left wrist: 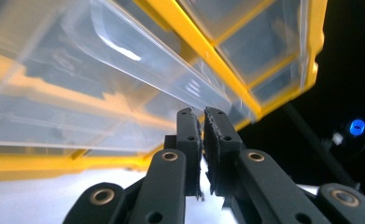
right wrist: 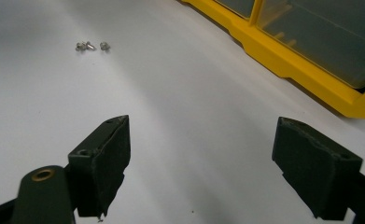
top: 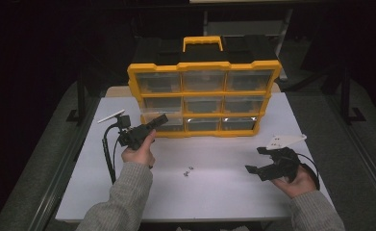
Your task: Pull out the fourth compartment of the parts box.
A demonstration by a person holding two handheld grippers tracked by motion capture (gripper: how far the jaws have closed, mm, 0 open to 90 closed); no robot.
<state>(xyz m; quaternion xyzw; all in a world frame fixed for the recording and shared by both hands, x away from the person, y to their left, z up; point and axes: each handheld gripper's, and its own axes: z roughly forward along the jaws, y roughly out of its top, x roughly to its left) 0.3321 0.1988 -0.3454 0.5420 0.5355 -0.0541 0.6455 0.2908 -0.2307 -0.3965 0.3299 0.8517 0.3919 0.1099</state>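
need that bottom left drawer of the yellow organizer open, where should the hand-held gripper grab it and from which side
Probably by the clear lip along the front of the bottom left drawer, coming straight in from the table side. The organizer stands upright facing the person, so the drawer slides out toward them. The left hand-held gripper is shut, its tips at that lip; whether they pinch it is unclear.

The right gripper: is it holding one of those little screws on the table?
No: the right gripper has its jaws wide apart with nothing between them, and the screws lie farther off on the white table.
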